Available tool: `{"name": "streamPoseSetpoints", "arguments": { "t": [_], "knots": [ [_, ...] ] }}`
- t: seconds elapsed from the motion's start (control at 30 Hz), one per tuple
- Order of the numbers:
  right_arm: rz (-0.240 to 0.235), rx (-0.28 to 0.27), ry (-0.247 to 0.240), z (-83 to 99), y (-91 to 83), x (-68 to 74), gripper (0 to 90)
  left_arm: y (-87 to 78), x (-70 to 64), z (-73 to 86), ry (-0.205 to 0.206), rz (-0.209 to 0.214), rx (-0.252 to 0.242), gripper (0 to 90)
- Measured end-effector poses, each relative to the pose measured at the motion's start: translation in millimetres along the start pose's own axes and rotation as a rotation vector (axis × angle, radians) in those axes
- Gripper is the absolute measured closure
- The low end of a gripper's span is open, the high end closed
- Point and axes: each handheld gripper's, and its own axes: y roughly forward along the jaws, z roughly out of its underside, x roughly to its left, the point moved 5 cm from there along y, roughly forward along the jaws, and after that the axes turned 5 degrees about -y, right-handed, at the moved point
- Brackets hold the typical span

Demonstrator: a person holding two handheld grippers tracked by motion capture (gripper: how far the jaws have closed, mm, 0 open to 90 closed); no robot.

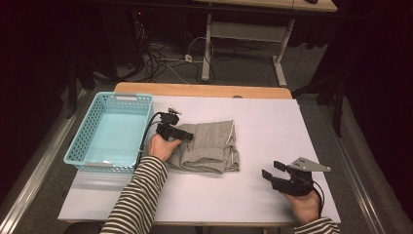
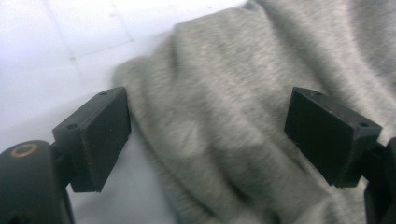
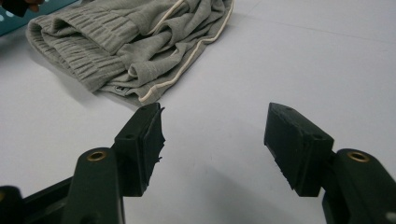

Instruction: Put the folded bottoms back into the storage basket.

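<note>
A folded grey garment [image 1: 210, 146] with a cream-trimmed edge lies in the middle of the white table [image 1: 243, 195]. My left gripper [image 1: 187, 135] hovers over its left edge, jaws open, with grey fabric [image 2: 224, 121] between and below them but not pinched. My right gripper [image 1: 272, 169] stands open near the front right of the table, apart from the garment [image 3: 135, 42], which lies ahead of its jaws at the upper left. Nothing sits between the right fingertips [image 3: 144, 140].
A light blue plastic basket [image 1: 80, 146] stands at the table's left side, close to my left hand. Beyond the table's far wooden edge [image 1: 204, 90] are cables on the floor and the legs of another desk [image 1: 209, 48].
</note>
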Motion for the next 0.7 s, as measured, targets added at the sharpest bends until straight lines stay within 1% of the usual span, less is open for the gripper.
{"name": "streamPoseSetpoints", "arguments": {
  "t": [0.03, 0.07, 0.17, 0.3, 0.4, 0.47, 0.53, 0.6, 0.7],
  "knots": [
    [0.0, 0.0, -0.001, 0.0, 0.1, 0.1, 37.5, 0.7, -3.2, 0.3, -0.002, 0.03, 0.004, 12.9],
    [-0.001, 0.001, -0.004, 0.0, 0.4, 0.3, 37.5, 1.1, -6.4, 1.0, 0.006, 0.052, 0.016, 12.8],
    [-0.006, 0.012, -0.004, 0.8, 1.9, 1.3, 37.5, 2.2, -15.7, 4.2, 0.041, 0.07, 0.049, 12.6],
    [-0.011, 0.022, -0.016, 1.1, 3.8, 2.7, 37.5, 4.6, -22.3, 5.4, 0.055, 0.071, 0.06, 12.1],
    [-0.012, 0.021, -0.02, 0.9, 3.7, 3.6, 37.6, 5.8, -25.6, 6.1, 0.078, 0.055, 0.067, 12.9],
    [-0.012, 0.023, -0.02, 0.9, 4.0, 3.7, 37.5, 6.0, -29.0, 7.4, 0.098, 0.056, 0.075, 16.3],
    [-0.012, 0.024, -0.022, 1.1, 4.5, 3.6, 37.5, 7.1, -32.7, 9.1, 0.13, 0.05, 0.084, 18.6],
    [-0.012, 0.026, -0.022, 1.2, 4.6, 4.3, 37.5, 8.3, -35.5, 10.0, 0.147, 0.044, 0.085, 18.6],
    [-0.015, 0.023, -0.023, 0.9, 4.4, 4.3, 37.4, 8.5, -37.1, 10.9, 0.159, 0.044, 0.085, 20.4]
  ]
}}
